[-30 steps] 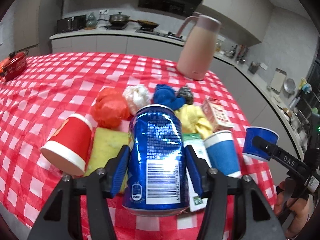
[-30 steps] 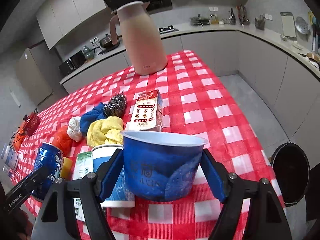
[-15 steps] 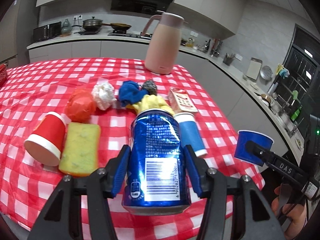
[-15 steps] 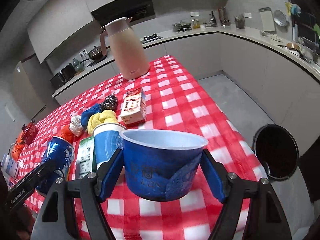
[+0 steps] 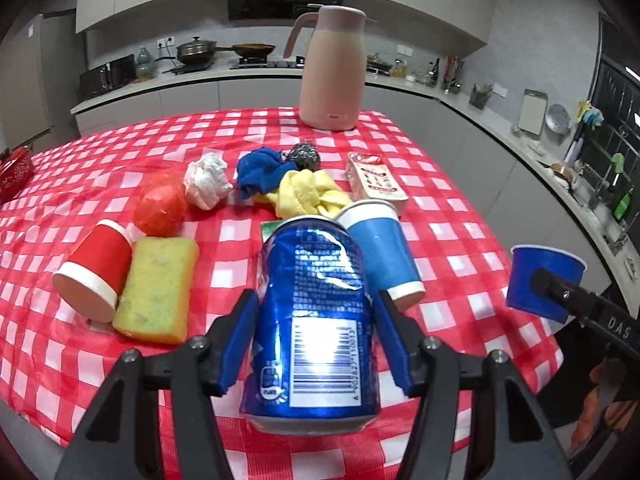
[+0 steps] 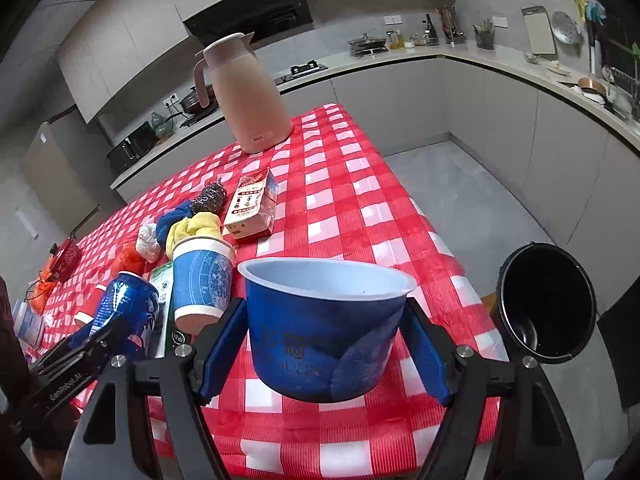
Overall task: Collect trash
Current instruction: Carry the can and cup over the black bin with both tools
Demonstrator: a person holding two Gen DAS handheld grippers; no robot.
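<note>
Counting three paper cups (image 5: 380, 256), one can (image 5: 316, 312), one sponge (image 5: 156, 288).

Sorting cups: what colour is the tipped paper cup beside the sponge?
Red paper cup with white rims; clearest in the left wrist view.

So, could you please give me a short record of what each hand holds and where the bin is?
Left gripper: holds blue can; fingers have just opened a little
Right gripper: shut on blue bowl
Bin: black, open, on the floor past the table edge
On table: red cup, blue cup, sponge, carton
</note>
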